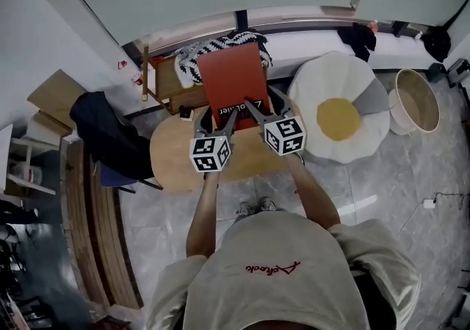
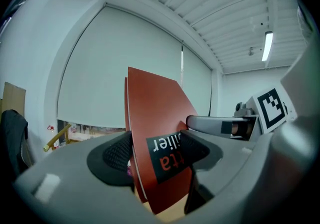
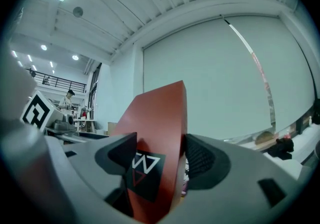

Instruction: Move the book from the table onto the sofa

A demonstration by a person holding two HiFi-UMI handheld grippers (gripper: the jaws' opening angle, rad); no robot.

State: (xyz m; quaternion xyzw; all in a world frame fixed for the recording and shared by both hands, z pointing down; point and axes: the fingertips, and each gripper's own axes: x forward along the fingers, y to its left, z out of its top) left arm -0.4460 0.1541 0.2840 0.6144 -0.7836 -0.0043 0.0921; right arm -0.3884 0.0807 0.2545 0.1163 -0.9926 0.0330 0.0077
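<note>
A red book (image 1: 232,77) with a black label is held up above the round wooden table (image 1: 170,159), tilted toward the far side. My left gripper (image 1: 222,124) is shut on its near left corner, and my right gripper (image 1: 258,117) is shut on its near right corner. In the left gripper view the book (image 2: 155,133) stands between the dark pads, label upside down. In the right gripper view the book (image 3: 160,133) rises between the jaws against the window blind. The white sofa (image 1: 345,112) with a yellow centre lies to the right.
A wooden rack (image 1: 167,82) with a black-and-white patterned cloth (image 1: 213,48) stands behind the table. A dark chair with a jacket (image 1: 110,137) is at the left. A round basket (image 1: 413,101) sits right of the sofa. Dark clothes (image 1: 360,38) lie on the window ledge.
</note>
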